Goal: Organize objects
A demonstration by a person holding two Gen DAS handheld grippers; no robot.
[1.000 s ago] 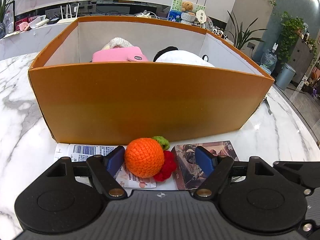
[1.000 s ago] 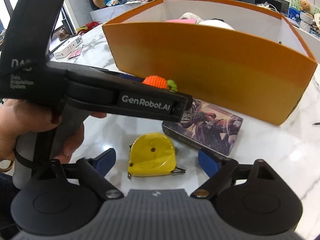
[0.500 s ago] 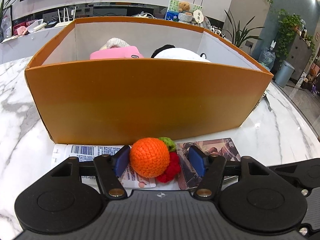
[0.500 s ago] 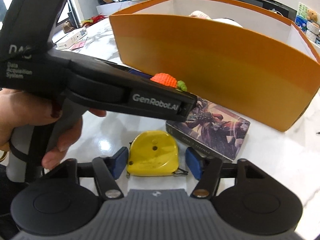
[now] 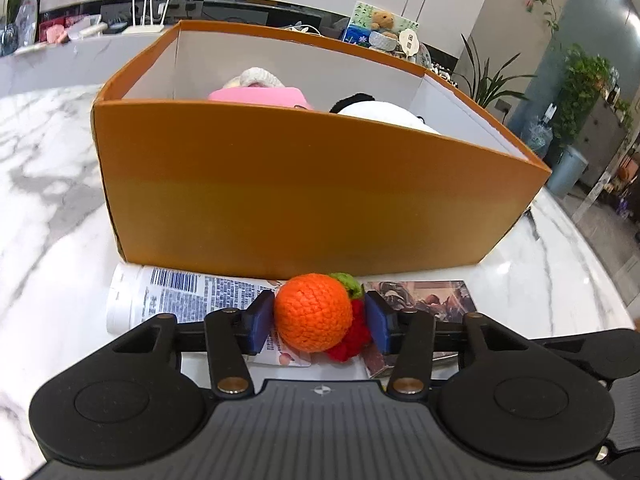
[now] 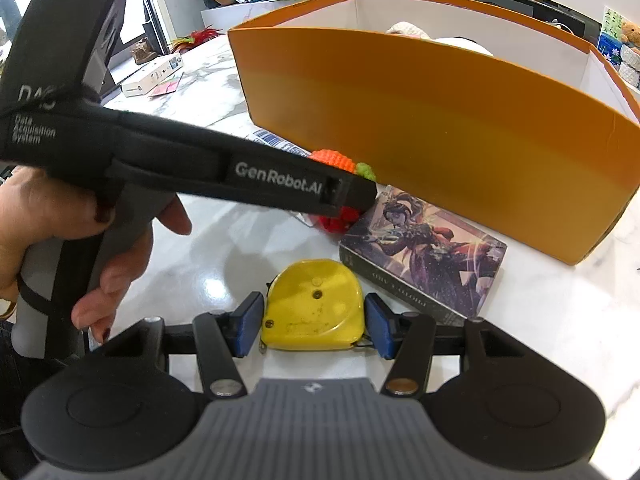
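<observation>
My left gripper (image 5: 318,322) is shut on a crocheted orange toy (image 5: 312,312) with a green leaf and red part, just in front of the orange box (image 5: 304,208). The toy also shows in the right wrist view (image 6: 334,160), behind the left gripper's body. My right gripper (image 6: 314,324) is shut on a yellow tape measure (image 6: 314,312) that rests on the marble table (image 6: 224,248). The blue pads touch its sides. A pink item (image 5: 260,94) and a white plush (image 5: 384,114) lie inside the box.
A picture card box (image 6: 424,248) lies right of the tape measure, in front of the orange box. A white printed tube (image 5: 180,296) lies under the left gripper. A white carton (image 6: 154,74) sits far left. A hand holds the left gripper's handle (image 6: 80,220).
Both grippers closed from open: the left one onto the crocheted orange, the right one onto the tape measure. The left gripper rose slightly with the toy.
</observation>
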